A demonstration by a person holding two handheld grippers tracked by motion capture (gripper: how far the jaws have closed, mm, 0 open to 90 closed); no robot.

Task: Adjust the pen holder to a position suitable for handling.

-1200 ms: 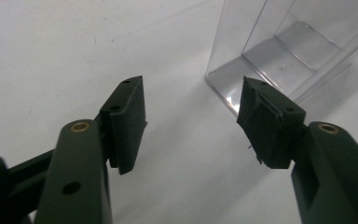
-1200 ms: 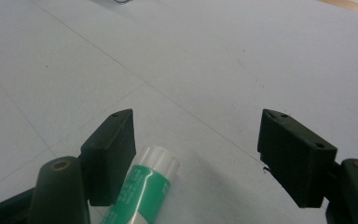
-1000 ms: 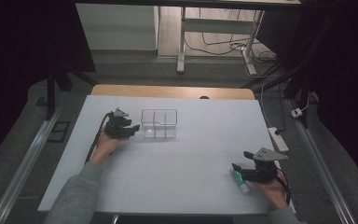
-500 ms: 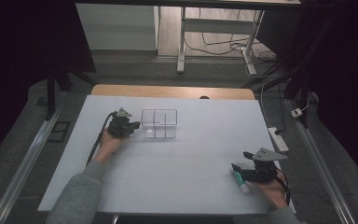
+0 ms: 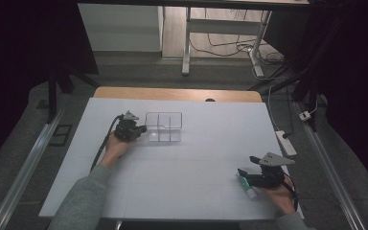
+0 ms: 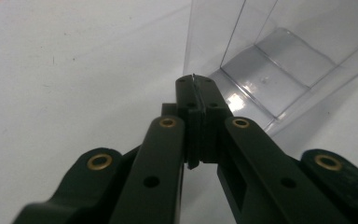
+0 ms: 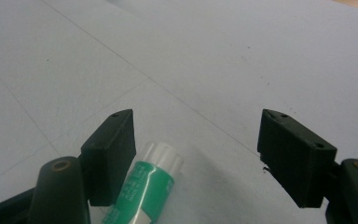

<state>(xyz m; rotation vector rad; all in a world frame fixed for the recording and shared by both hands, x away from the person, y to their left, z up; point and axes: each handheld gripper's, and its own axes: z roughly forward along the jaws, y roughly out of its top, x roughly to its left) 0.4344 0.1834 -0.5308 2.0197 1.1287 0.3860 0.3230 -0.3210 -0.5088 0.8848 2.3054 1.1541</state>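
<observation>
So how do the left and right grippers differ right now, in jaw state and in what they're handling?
The left gripper has its jaws shut on the thin wall of the clear divided box; the right gripper stands open, gripping nothing. The left works at the far left of the table; the right sits near the front right corner, with the green tube lying between its jaws, beside one pad. Both are black, hand-held and low over the table.
</observation>
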